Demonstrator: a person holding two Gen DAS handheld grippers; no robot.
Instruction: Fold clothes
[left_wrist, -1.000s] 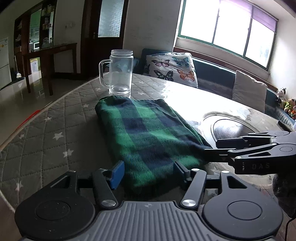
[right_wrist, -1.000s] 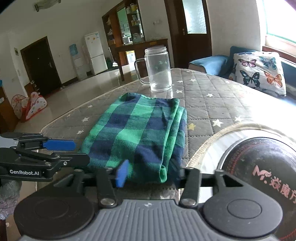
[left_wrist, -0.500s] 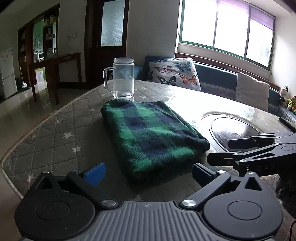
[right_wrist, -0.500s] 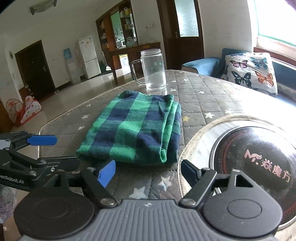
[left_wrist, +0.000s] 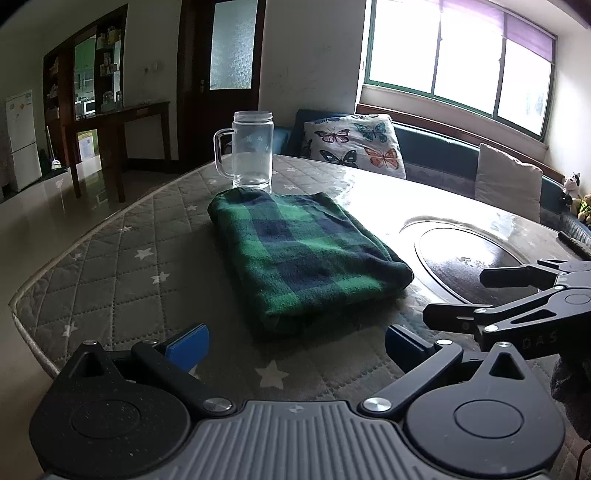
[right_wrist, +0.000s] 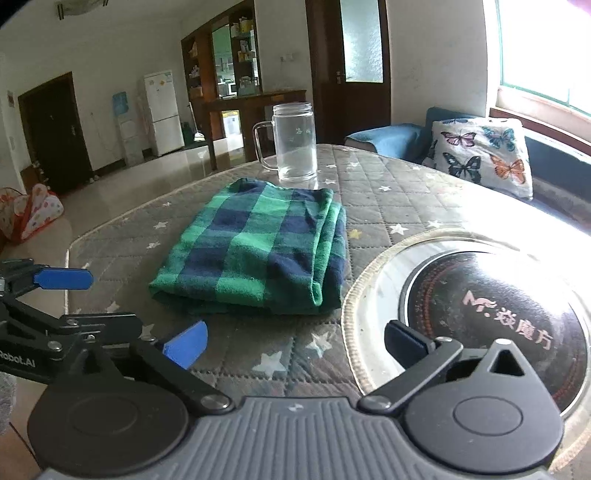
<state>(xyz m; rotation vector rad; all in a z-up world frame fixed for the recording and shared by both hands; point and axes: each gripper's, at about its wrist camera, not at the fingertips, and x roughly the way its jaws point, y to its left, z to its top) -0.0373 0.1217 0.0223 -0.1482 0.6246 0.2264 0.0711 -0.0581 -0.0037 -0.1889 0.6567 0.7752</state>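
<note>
Just beyond folded cloth, bare quilting.

Folded cloth on tabletop near its edge. Glass mug just behind cloth's far end. Inset round cooktop right of cloth.

A folded green-and-navy plaid cloth lies on the quilted desk, near its curved edge. The right gripper hovers spread wide just short of it; a glass mug stands just beyond the cloth.
</note>
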